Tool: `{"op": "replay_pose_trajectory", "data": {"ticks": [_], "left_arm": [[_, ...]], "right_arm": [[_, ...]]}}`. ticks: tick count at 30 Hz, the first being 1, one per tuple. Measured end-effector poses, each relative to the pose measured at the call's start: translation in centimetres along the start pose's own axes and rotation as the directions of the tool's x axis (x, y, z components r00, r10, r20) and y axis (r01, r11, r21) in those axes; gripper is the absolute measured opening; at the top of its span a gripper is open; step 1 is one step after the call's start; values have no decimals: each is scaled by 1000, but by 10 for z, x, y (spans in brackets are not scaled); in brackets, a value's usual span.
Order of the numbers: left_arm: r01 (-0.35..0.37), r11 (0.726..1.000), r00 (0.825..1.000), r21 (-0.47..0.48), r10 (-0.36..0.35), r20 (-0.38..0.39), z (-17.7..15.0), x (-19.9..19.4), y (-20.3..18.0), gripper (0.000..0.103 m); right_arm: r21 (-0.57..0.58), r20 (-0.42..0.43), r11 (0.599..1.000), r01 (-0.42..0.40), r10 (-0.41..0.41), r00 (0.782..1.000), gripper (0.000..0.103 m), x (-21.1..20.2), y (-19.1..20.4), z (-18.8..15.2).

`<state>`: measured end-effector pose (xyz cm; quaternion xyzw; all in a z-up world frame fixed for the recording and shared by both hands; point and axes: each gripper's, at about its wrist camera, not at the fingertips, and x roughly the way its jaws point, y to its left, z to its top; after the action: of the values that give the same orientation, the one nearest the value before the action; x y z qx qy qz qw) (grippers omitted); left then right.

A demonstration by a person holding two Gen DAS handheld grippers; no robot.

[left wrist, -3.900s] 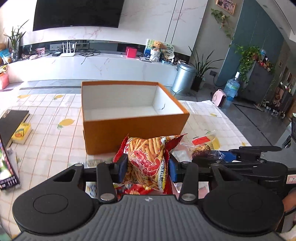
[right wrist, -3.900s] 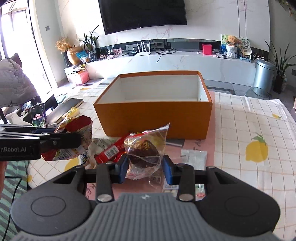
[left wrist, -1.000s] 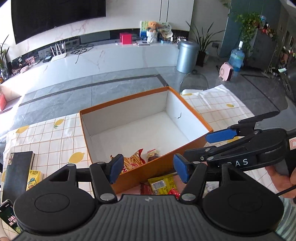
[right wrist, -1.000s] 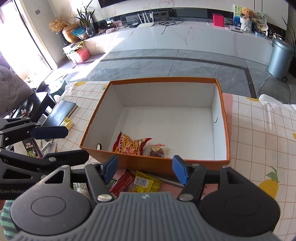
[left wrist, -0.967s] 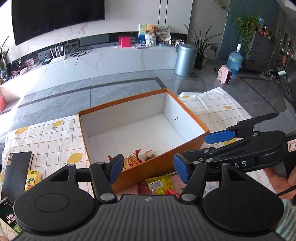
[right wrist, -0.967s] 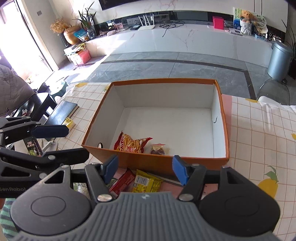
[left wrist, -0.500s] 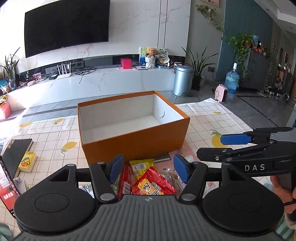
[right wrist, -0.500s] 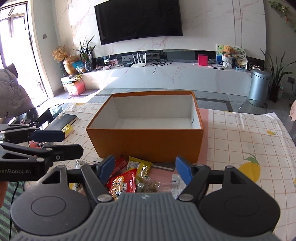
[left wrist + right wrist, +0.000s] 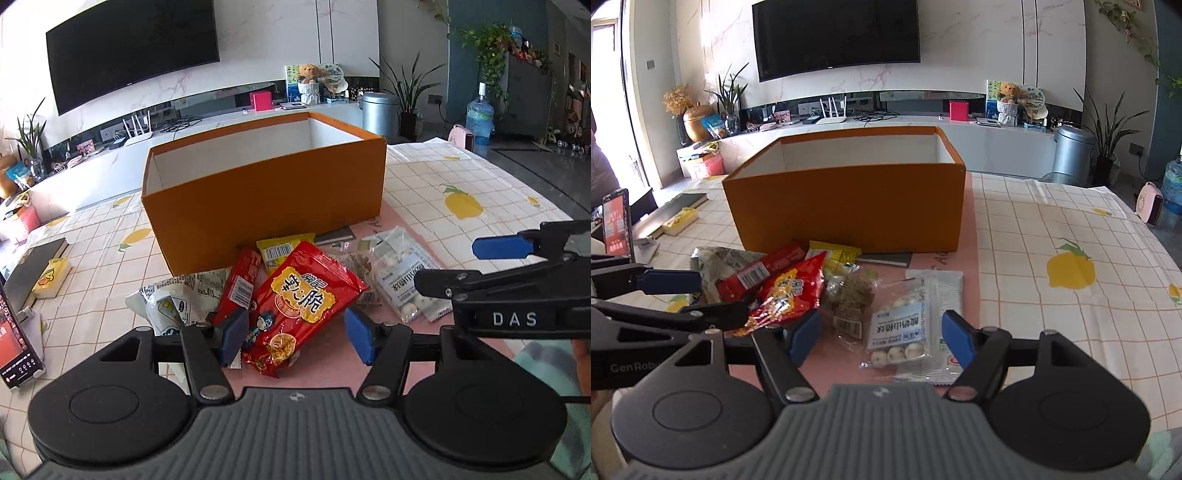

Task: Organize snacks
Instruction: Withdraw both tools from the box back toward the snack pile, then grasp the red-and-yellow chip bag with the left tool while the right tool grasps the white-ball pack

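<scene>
**Snack pile, near side of box: risk log, L to R**

- Left gripper [image 9: 295, 338]: jaws spread, nothing held; pads straddle near end of red chip bag [image 9: 301, 304]. Risk: closing here pinches only the crimped corner, so bag may swing or slip out on the lift. L pad also sits close to the slim red bar pack [image 9: 240, 286]; could catch it too.
- White/green pack [image 9: 173, 304], far L of pile: partly under the bar pack; may get dragged if bar moves.
- Yellow pack [image 9: 282, 251]: touching box wall, overlapped by chip bag; likely shifts when bag lifts.
- Brown crumbly pack [image 9: 851, 295], mid pile: crushable if squeezed hard.
- White ball-candy pack [image 9: 903, 326]: between spread pads of right gripper [image 9: 881, 339], also holding nothing. Flat, slick film lying on table; fingers may skid over it.
- Orange box [image 9: 266, 192]: far side of pile, tall near wall. A low carry clips the rim.
- Both grippers work close together; collision poss.
</scene>
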<state>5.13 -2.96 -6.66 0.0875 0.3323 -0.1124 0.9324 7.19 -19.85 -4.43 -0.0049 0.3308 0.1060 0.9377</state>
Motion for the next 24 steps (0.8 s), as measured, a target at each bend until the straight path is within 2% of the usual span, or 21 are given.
{"op": "replay_pose_trajectory", "data": {"ticks": [6,12,18,24], "left_arm": [[2,1000,1000,-2,-2,-7,-9,12,-4,71],[-16,998,1000,58,17,-14,-14,23,-13,71],[-47,990,999,133,50,-18,-18,37,-25,71],[-84,981,996,176,86,-6,-16,49,-27,71]], "right_arm": [[40,-1,999,15,-15,1000,70,12,-10,-2],[61,-2,998,35,-35,999,70,26,-12,4],[101,-35,994,43,-40,999,70,48,-16,9],[163,-103,986,47,-30,994,70,69,-24,9]]}}
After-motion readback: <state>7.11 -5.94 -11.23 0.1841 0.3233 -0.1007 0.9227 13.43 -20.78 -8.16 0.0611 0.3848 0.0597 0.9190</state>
